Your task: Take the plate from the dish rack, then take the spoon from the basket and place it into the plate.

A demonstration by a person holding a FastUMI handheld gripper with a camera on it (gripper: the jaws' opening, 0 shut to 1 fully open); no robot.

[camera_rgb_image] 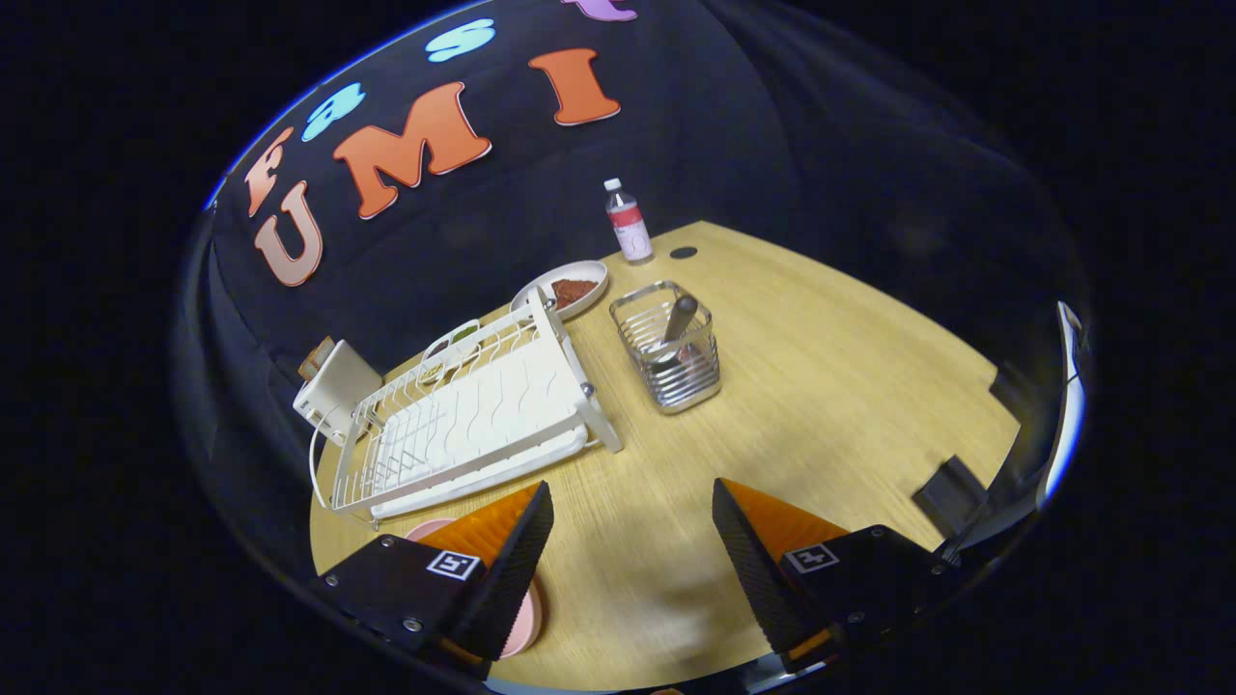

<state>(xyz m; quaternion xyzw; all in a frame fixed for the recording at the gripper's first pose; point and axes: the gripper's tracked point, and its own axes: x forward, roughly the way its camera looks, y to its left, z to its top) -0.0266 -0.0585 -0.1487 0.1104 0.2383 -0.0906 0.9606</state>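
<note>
tool (632, 541) fingers spread, gripping nothing | bottle (629, 223) label unreadable, worktop's far edge | pink plate (526, 618) under one finger | spoon (676, 323) in basket (668, 362) | light wood worktop (821, 386)

Pale wood-grain desk (821, 386): matt, smooth, faint sheen. White wire dish rack (463, 415): coated metal, w/ ribbed white plastic drain tray, satin. Square wire basket (668, 359): bright polished metal, shiny; holds grey metal spoon (679, 319), dull gloss. Flat pink plate (526, 618) under the left finger: smooth, semi-gloss, prob. plastic. Clear plastic bottle (628, 222) w/ paper-like label. Tool (628, 569) stands open, inner finger faces ribbed, rough, matt. Black cloth wall (734, 145), matt.
</note>
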